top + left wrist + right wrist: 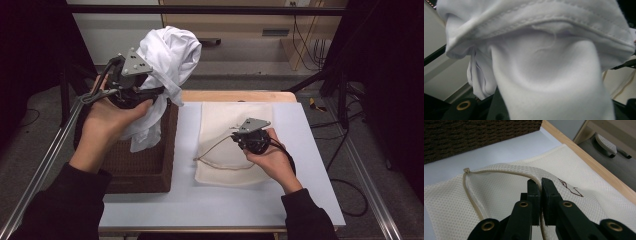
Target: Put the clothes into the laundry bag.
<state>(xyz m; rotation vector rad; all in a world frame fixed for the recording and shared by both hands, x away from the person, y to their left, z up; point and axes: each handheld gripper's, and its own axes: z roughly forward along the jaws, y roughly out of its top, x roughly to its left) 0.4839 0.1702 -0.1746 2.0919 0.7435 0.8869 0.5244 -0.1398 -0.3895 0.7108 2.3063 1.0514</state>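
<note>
My left gripper point(155, 91) is raised over a brown wicker basket point(172, 150) at the table's left and is shut on a white garment point(167, 52). The garment bunches above the gripper and hangs down into the basket. Its folds point(544, 75) drape over the jaws in the left gripper view and hide them. A cream mesh bag point(225, 117) lies flat on the white table point(210, 205). My right gripper point(236, 136) is shut on the bag's zippered edge point(504, 172) and lifts it a little off the lower layer; its jaws point(541, 183) pinch that edge.
A wooden strip point(235, 95) borders the table's far side. Metal frame rails point(45, 160) run along both sides. Cables point(345, 165) trail on the floor at the right. A grey pedal-like object point(606, 143) lies on the floor beyond the table.
</note>
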